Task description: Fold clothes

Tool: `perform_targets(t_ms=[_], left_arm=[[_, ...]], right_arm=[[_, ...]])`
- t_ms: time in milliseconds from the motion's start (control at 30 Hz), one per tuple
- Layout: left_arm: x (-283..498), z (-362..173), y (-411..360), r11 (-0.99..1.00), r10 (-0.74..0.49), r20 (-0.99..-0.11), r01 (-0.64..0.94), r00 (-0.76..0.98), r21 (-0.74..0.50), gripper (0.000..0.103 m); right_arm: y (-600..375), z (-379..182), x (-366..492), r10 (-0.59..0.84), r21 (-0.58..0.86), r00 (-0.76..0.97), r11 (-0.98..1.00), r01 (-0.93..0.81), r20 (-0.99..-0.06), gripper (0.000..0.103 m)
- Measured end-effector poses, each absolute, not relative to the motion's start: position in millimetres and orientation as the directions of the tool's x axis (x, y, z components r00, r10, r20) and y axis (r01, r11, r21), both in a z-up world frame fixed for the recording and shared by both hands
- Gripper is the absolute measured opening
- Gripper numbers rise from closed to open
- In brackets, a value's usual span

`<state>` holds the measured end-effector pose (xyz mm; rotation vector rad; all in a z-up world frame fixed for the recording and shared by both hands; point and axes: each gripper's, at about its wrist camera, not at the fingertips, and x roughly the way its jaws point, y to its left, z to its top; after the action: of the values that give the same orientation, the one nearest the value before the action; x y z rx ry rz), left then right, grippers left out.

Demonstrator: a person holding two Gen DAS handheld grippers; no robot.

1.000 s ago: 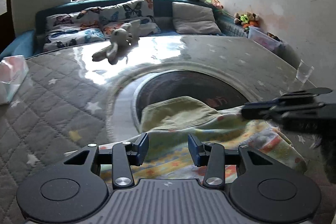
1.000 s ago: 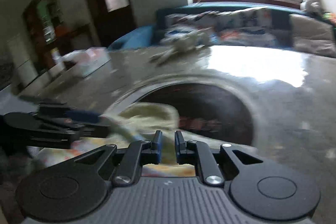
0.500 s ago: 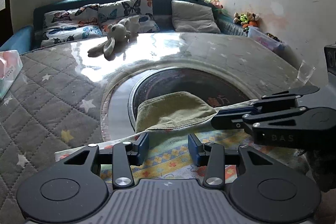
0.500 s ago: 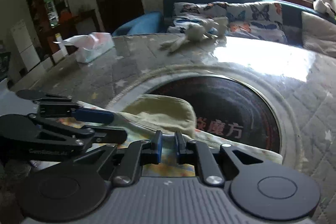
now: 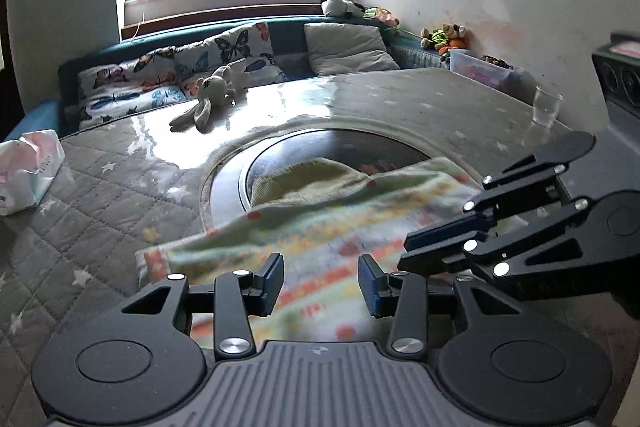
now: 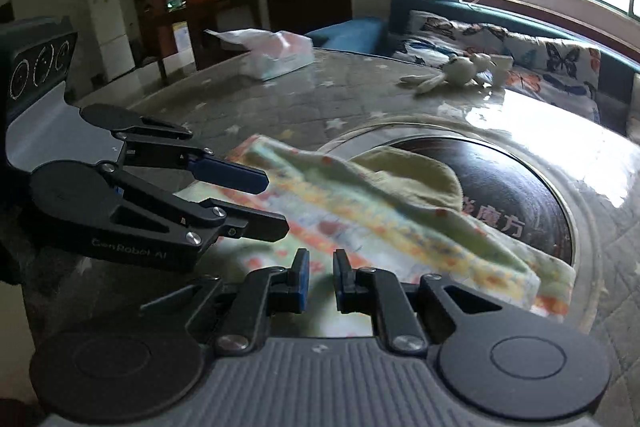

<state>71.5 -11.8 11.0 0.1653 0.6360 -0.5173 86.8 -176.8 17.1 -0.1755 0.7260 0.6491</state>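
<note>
A pale green garment (image 5: 340,219) with a colourful print lies at the near side of the round table, and its image is blurred. A plain yellow-green part (image 6: 412,179) shows behind a raised printed fold. My left gripper (image 5: 320,283) hovers over the near edge with its jaws well apart and nothing pinched; in the right wrist view this left gripper (image 6: 276,205) appears side-on at the left. My right gripper (image 6: 318,279) has its jaws almost together, with only a slim gap. In the left wrist view the right gripper (image 5: 403,251) reaches in above the cloth, and no cloth hangs from it.
The table has a quilted star cover under glass (image 5: 100,195) and a dark round plate (image 5: 360,155) in the middle. A tissue pack (image 5: 28,167) sits far left, a plush rabbit (image 5: 208,99) at the back and a clear cup (image 5: 544,111) far right. A cushioned sofa (image 5: 352,47) lies beyond.
Both grippers have slid sideways over the table and rolled a little. The printed layer now stands as a blurred ridge partly in front of the yellow-green part. Neither gripper's jaw gap has changed.
</note>
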Motion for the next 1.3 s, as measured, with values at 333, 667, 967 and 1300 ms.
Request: perform_targets(t_ms=[333,667,967,1300], left_arm=[[38.2,-6.4,-13.1,0.86,-0.376,-0.591,0.506,0.714,0.065,0.044],[33.4,-11.6,-4.2,0.881,-0.376,-0.584,0.474,0.719,0.017,0.045],[30.2,-4.0,9.0,0.894,-0.381,-0.575,0.447,0.724,-0.03,0.047],[38.1,3.0,26.9,0.913,-0.378,-0.577,0.395,0.724,-0.101,0.048]], right_arm=[[-168.1,5.8,52.9,0.467,0.006,0.603,0.794,-0.608,-0.647,0.012],[-196.1,3.2,44.4,0.441,0.053,0.63,0.843,-0.536,-0.639,0.012],[-227.2,3.6,36.0,0.412,0.087,0.66,0.88,-0.467,-0.628,0.013],[-244.6,15.3,55.0,0.364,0.093,0.685,0.912,-0.399,-0.631,0.018]])
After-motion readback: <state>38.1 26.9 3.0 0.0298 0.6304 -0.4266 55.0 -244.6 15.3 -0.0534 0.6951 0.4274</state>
